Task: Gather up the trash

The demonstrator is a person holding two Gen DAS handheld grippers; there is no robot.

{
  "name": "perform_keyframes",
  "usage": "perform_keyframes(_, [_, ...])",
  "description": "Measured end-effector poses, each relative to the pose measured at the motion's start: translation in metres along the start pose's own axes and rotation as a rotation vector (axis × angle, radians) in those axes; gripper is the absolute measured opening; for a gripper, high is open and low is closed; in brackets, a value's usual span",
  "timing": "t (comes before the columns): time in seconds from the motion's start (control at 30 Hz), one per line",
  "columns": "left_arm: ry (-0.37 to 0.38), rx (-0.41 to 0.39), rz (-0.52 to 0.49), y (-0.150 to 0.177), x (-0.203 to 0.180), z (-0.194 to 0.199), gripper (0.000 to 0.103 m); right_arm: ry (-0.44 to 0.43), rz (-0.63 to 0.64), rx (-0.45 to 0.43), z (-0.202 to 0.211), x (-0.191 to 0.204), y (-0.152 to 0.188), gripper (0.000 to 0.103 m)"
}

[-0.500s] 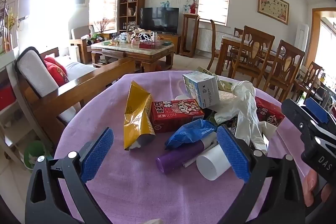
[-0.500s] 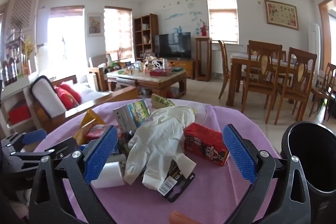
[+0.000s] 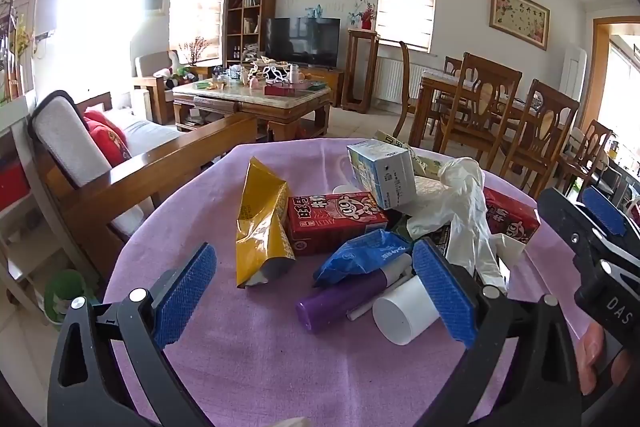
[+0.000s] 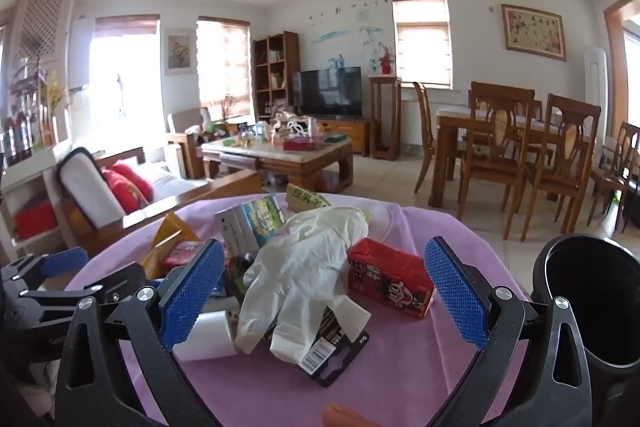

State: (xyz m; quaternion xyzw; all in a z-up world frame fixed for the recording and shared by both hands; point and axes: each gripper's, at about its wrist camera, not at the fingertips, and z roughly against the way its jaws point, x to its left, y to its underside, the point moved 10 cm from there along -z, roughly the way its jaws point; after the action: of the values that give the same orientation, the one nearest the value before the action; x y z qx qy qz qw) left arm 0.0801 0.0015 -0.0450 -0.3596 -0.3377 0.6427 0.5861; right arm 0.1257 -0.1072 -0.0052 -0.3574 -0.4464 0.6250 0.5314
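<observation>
Left wrist view, trash: a heap is seen on the worktop, which is covered by a purple cloth.
Left wrist view, items: a crumpled yellow bag is stood at the left of the heap, just beside a red carton; a white and blue carton is tilted above it; a blue wrapper is draped over a purple tube; a white cup is laid on its side, mouth toward the camera; a white glove is spread over the right part, with a second red carton behind it.
Left wrist view, left gripper: the jaws are held wide, with nothing clamped; the gripper is pointed down at the near side of the heap.
Left wrist view, right gripper: only part is seen at the right edge.

Right wrist view, trash: the same heap is seen, with the white glove on top at the centre, a red carton to its right, and a black card with a barcode under the glove's fingers.
Right wrist view, container: a black bin is stood at the right, beside the worktop; its inside is too dark for contents to be told.
Right wrist view, right gripper: the jaws are held wide around the glove and red carton without touching; it is tilted slightly down.
</observation>
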Motion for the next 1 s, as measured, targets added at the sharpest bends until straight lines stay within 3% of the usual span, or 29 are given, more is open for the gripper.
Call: perform_keyframes(1.0, [-0.002,-0.006,-0.004,-0.0013,-0.0008,0.0014,0.098,0.002,-0.03,-0.004,-0.0025,-0.005,-0.0022,0.098])
